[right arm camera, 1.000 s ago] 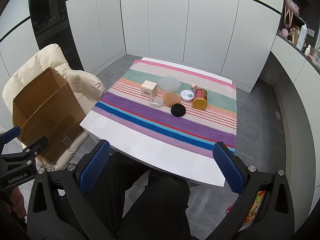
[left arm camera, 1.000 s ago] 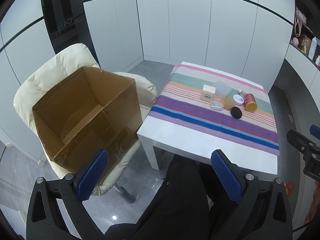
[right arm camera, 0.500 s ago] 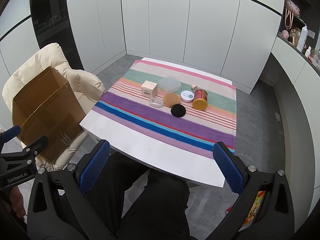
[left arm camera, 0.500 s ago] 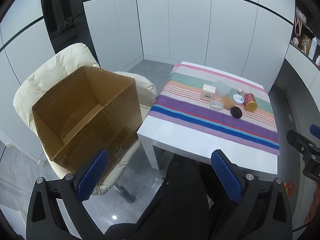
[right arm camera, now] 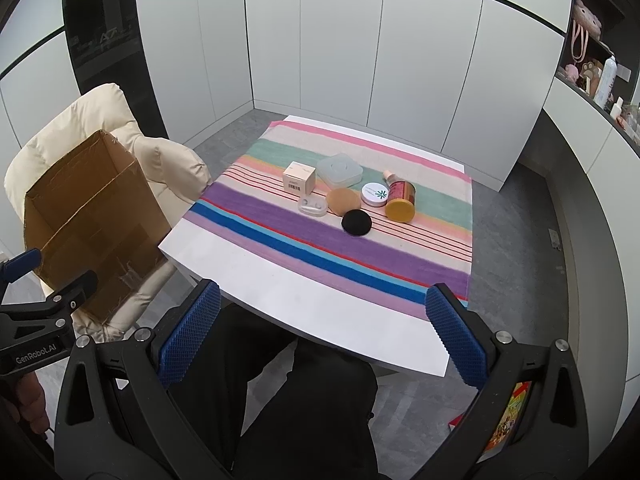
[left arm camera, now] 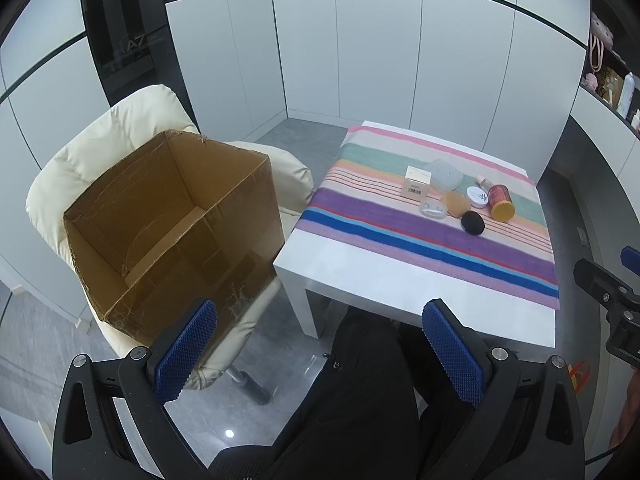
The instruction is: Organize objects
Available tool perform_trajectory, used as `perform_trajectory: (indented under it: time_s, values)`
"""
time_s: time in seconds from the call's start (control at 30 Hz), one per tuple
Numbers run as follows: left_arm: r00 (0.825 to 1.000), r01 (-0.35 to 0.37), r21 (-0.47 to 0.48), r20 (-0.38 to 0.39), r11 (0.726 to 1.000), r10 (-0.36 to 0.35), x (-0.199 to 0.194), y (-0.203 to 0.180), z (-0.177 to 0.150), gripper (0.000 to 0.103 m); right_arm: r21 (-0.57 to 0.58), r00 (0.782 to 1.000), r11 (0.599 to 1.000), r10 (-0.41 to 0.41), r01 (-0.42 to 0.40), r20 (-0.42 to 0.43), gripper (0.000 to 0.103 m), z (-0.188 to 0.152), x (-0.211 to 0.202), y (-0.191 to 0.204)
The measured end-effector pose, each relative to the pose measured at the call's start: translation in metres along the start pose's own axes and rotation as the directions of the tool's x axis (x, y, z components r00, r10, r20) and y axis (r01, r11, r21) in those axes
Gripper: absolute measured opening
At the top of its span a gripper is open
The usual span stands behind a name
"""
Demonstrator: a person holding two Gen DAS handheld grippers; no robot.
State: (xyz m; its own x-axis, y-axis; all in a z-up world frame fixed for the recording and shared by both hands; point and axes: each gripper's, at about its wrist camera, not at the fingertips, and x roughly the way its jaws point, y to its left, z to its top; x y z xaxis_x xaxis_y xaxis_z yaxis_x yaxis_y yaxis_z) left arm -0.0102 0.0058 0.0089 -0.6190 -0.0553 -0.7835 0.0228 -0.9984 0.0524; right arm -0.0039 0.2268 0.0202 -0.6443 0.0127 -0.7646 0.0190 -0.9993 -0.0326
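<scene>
Small items sit in one tight cluster on the striped cloth [right arm camera: 360, 248], toward the far half of the table [right arm camera: 304, 312]: a small white carton [right arm camera: 299, 178], a clear square lidded tub [right arm camera: 340, 169], a clear little case [right arm camera: 312, 207], a tan round sponge [right arm camera: 343, 201], a black round pad [right arm camera: 356, 222], a white round tin [right arm camera: 375, 194], and a bottle with a yellow cap [right arm camera: 400, 200] lying on its side.

The bottle's long axis runs away from the right hand-held gripper [right arm camera: 318, 332], cap end nearer, thin neck pointing off.

From the right hand-held gripper the cluster lies straight ahead and well apart, almost on its centre line. From the left hand-held gripper [left arm camera: 320, 342] the same items, e.g. the black pad [left arm camera: 472, 223], lie ahead and off to the right, further out. Judgement: the right one is nearer and better lined up for a first pick.

The open cardboard box [left arm camera: 172, 236] rests on a cream chair [left arm camera: 120, 128] just beside the table's left edge. It is ahead-left of the left hand-held gripper and looks empty; likely the drop place.

Both hand-held grippers are spread wide, nothing between the blue pads [right arm camera: 190, 336]. Both hang over the person's lap, short of the table's near edge.

Nothing looks sorted yet.
</scene>
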Motion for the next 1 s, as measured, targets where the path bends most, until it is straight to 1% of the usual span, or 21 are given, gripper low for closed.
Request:
perform_trajectory:
  time_s: [1.0]
  values:
    - [1.000, -0.004, 0.000, -0.011, 1.000, 0.004, 0.0041, -0.0048, 0.0009, 0.103, -0.001, 1.000, 1.000, 0.000, 0.000, -0.002, 0.103, -0.0005, 0.0010, -0.0005]
